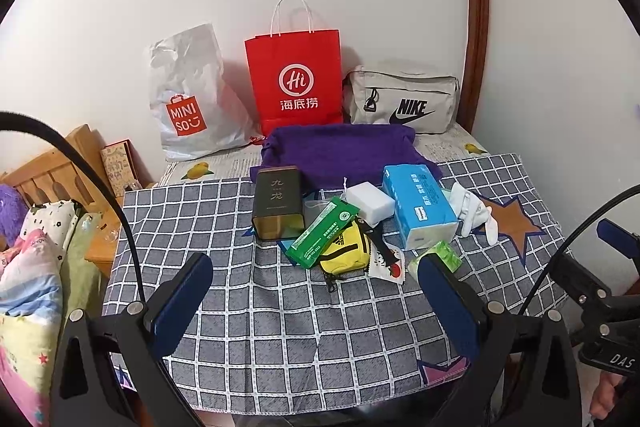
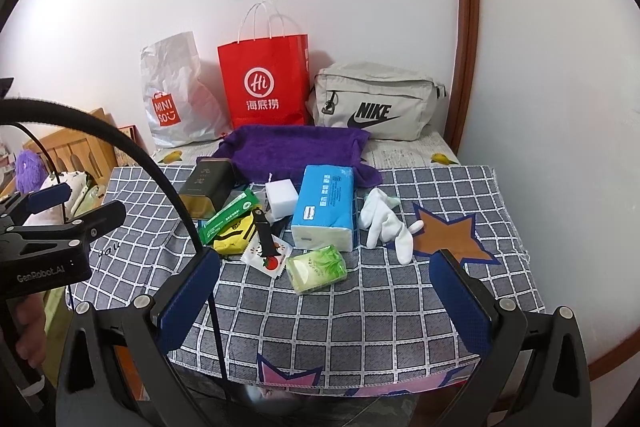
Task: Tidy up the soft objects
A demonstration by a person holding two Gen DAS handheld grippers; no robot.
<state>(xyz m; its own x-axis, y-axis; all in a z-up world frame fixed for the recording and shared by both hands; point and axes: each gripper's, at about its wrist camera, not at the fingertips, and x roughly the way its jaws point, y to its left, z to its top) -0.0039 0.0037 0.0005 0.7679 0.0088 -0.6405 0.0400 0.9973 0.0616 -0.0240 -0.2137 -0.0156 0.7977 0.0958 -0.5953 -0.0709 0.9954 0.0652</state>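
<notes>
Left gripper (image 1: 316,291): fingers spread wide, nothing between them, held low over the near part of the checked cloth (image 1: 280,331) that covers the tabletop. Right gripper (image 2: 326,289): fingers likewise wide apart and empty, above the near edge of the same cloth.

Soft items lie in a cluster at mid-cloth, all ahead of both pairs of fingers and touching neither.

- Blue tissue pack (image 2: 326,203): long axis runs front to back, white end face toward the cameras; it lies ahead of the right gripper, slightly left of its centre line.
- White glove (image 2: 386,223): just right of the tissue pack, fingertips pointing toward the near edge, beside an orange star patch (image 2: 448,233).
- Small green tissue packet (image 2: 318,267): nearest item to the right gripper, long axis roughly crosswise, slightly tilted.
- Yellow pouch (image 1: 346,253): partly under a green packet (image 1: 324,231) whose long axis runs diagonally, near-left to far-right.
- White sponge block (image 1: 370,205): behind the pouch, touching the tissue pack's left side.
- Dark tin (image 1: 278,205): upright, left end of the cluster.
- Purple towel (image 1: 340,151): spread flat behind the cluster.

Against the wall: a white plastic bag (image 1: 188,99), a red paper bag (image 1: 296,79), a grey waist bag (image 1: 404,99).
</notes>
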